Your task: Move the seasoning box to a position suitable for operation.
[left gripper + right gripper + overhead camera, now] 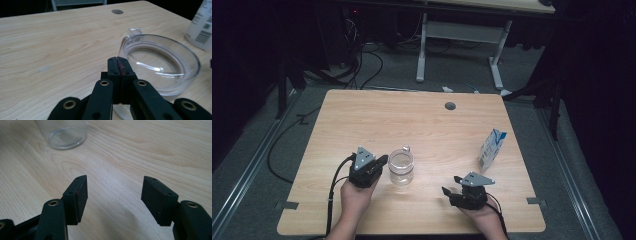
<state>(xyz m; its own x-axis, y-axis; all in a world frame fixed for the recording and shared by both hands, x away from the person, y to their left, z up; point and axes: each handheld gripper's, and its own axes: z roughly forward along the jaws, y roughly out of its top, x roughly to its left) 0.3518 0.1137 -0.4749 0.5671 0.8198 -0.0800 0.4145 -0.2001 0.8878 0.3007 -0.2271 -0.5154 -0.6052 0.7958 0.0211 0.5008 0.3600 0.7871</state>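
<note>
Two forearms come in from the near edge, each hand holding a black two-jaw gripper. The left gripper [382, 161] points up and to the right, jaws pressed together with nothing between. The right gripper [451, 185] points left, jaws wide apart.

Looks like a lab or recording studio rather than a home. Dark all round, with black curtaining or unlit walls at the left and right edges of the high view. Grey carpet floor [257, 165] with a metal floor rail [247, 172] running diagonally at lower left and another at lower right. Bundles of black cables [357, 60] at upper left, below a small red indicator light [355, 11] on dark equipment. A white-legged desk frame [459, 45] at top centre. A plain light-wood worktable [412, 120] in the middle, with a cable grommet hole [450, 106] near its far edge and tape marks on the floor beside its near corners.
</note>
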